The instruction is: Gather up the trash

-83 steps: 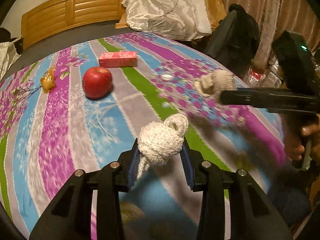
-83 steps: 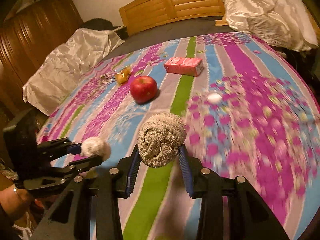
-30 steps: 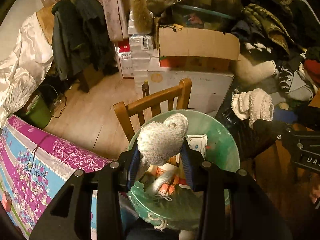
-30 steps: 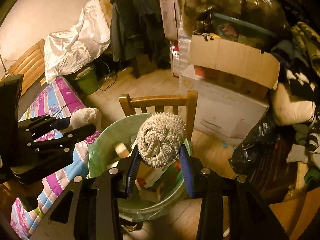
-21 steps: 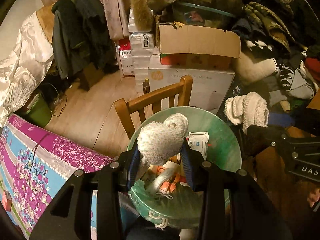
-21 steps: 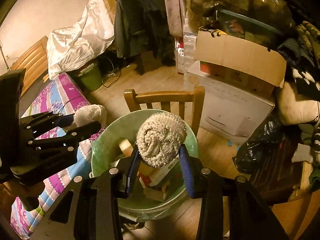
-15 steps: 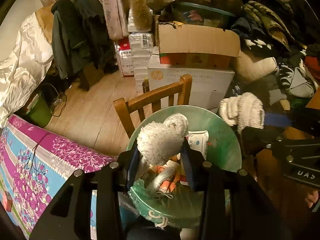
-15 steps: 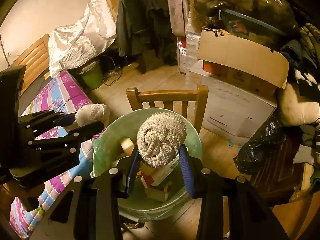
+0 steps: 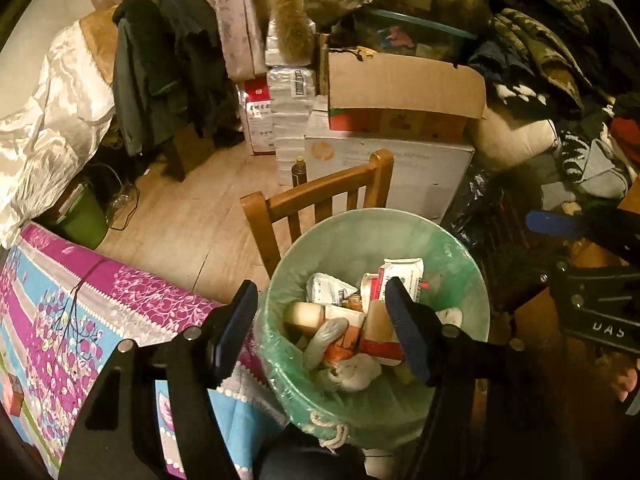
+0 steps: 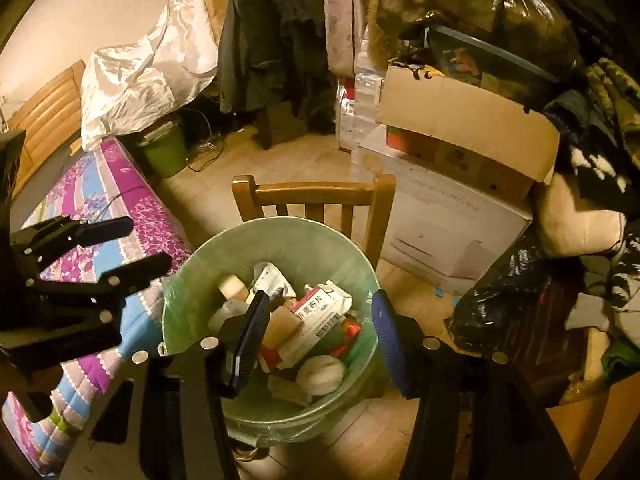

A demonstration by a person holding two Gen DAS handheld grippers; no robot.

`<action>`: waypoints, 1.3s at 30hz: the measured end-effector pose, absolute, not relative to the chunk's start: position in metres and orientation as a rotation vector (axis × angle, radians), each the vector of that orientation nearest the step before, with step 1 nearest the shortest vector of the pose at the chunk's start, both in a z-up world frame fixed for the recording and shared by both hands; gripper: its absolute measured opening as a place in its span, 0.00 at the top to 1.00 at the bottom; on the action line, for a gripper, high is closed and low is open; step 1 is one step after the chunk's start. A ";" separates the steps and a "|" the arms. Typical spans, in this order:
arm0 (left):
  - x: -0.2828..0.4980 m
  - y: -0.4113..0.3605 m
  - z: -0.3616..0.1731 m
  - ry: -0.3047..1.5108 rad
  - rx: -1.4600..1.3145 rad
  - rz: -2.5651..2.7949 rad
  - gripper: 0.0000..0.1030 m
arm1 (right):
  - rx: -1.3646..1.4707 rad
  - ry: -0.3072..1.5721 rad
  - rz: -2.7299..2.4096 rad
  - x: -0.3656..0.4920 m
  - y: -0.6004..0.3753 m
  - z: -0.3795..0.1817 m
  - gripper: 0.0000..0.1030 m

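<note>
Left gripper [image 9: 320,328]: its fingers are spread wide and hold nothing; it hangs above the near rim of the trash bin [image 9: 460,248].
Right gripper [image 10: 318,330]: also spread wide, with nothing between the blue pads; it is above the same bin, on the side away from the bed.
Trash bin: round, lined with a green plastic bag, standing on the wooden floor just beside the edge of the bed and in front of a wooden chair [image 10: 312,190].
Rolled white ball [image 10: 322,374]: it lies inside the bin, near the front rim, on top of the other trash.
Second pale bundle [image 9: 352,372]: it also lies in the bin, near the front rim (it looks like soft cloth, but I cannot tell exactly).
Other trash: medicine boxes and packets [image 10: 316,312] fill the middle of the bin.
Bed cover [image 9: 80,312]: striped, purple and blue, its edge touching the bin.
Cardboard boxes [image 9: 400,92]: stacked behind the chair.
</note>
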State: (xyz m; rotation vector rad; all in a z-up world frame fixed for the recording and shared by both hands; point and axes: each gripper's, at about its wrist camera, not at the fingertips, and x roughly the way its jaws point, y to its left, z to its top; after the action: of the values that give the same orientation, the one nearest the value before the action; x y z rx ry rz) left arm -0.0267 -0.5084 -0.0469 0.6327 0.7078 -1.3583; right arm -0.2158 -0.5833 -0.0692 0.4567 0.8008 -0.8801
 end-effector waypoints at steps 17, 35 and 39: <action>-0.049 -0.457 -0.023 0.562 0.523 -1.411 0.14 | 0.227 0.643 -1.104 -0.250 -0.526 -0.063 0.04; -0.076 -0.424 -0.024 0.493 0.442 -1.411 0.10 | 0.172 0.523 -1.018 -0.289 -0.522 -0.072 0.04; -0.076 -0.422 -0.028 0.489 0.433 -1.411 0.10 | 0.210 0.537 -1.022 -0.291 -0.525 -0.089 0.04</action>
State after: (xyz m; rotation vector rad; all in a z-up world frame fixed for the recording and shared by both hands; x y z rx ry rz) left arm -0.0764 -0.4217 -0.0282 0.4335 0.4885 -1.4112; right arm -0.2913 -0.5249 -0.0885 0.2102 0.5371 -1.0218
